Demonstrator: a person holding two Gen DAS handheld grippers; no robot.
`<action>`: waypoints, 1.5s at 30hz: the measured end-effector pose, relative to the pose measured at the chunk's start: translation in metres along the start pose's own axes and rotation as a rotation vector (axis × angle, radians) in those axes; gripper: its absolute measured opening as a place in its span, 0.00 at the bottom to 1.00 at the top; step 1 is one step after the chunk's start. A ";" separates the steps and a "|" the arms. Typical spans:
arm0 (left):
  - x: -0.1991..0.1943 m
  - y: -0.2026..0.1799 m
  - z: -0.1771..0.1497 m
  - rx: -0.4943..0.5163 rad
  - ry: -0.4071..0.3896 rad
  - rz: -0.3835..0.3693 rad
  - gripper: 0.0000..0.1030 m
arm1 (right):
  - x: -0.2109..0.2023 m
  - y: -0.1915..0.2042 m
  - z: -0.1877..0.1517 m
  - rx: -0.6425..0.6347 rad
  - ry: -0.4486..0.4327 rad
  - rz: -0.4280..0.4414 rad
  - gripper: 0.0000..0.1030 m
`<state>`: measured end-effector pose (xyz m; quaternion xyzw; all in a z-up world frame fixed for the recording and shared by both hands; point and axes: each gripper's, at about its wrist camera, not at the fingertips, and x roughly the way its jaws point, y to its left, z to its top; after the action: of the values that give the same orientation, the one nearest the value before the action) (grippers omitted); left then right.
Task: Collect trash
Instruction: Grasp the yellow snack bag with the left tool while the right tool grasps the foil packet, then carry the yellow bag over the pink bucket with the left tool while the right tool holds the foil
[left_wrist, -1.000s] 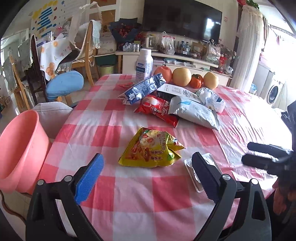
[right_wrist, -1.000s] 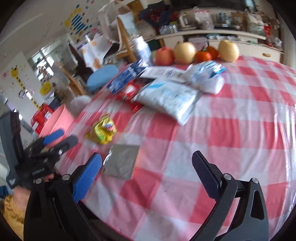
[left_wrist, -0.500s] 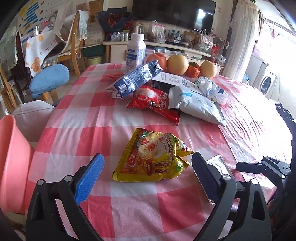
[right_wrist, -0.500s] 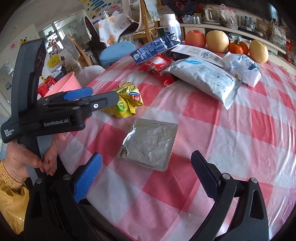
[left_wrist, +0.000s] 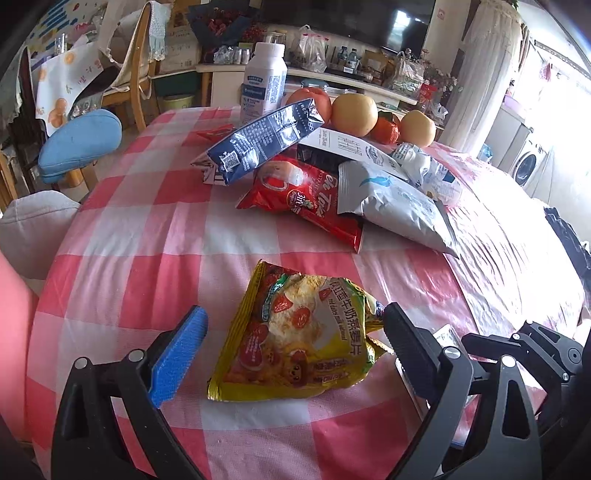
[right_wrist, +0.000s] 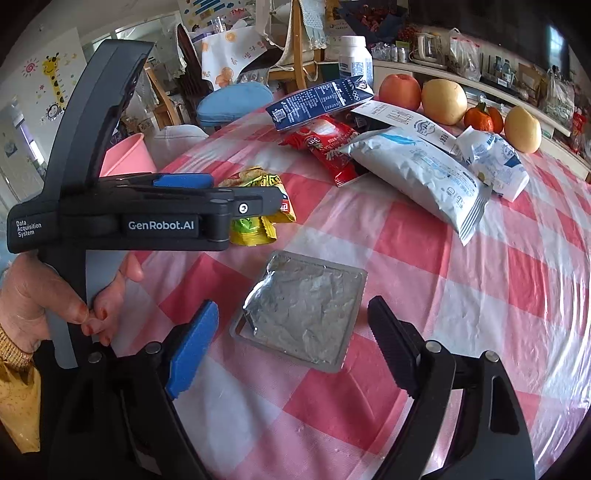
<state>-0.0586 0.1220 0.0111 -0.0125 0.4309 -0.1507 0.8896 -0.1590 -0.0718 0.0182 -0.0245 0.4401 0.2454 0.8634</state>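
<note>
A crumpled yellow snack wrapper (left_wrist: 295, 339) lies on the red-and-white checked tablecloth (left_wrist: 147, 236). My left gripper (left_wrist: 295, 339) is open with its fingers on either side of the wrapper. It also shows in the right wrist view (right_wrist: 258, 206), partly behind the left gripper's body. A flat silver foil packet (right_wrist: 303, 314) lies just ahead of my open right gripper (right_wrist: 291, 332), between its fingers. A pink bin (right_wrist: 123, 157) stands beside the table at the left.
Farther back lie a red snack bag (left_wrist: 306, 195), a blue carton (left_wrist: 258, 144), white-blue bags (left_wrist: 395, 206), a white bottle (left_wrist: 264, 85) and several fruits (left_wrist: 354, 110). A blue-cushioned chair (left_wrist: 79, 142) stands left of the table.
Both grippers have moved forward and lower. The yellow wrapper now sits between the left fingers and the foil packet between the right fingers. Both stay open.
</note>
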 end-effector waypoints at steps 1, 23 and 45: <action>0.001 0.000 0.000 -0.004 0.003 -0.003 0.92 | 0.001 0.001 0.001 -0.009 0.000 -0.011 0.74; 0.000 0.004 -0.003 -0.051 -0.008 -0.001 0.63 | 0.007 -0.011 0.010 0.002 -0.011 -0.060 0.62; -0.022 0.029 -0.003 -0.145 -0.071 -0.046 0.54 | -0.003 -0.006 0.015 0.023 -0.062 -0.059 0.58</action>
<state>-0.0667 0.1562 0.0219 -0.0918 0.4084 -0.1389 0.8975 -0.1465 -0.0746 0.0289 -0.0201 0.4150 0.2153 0.8837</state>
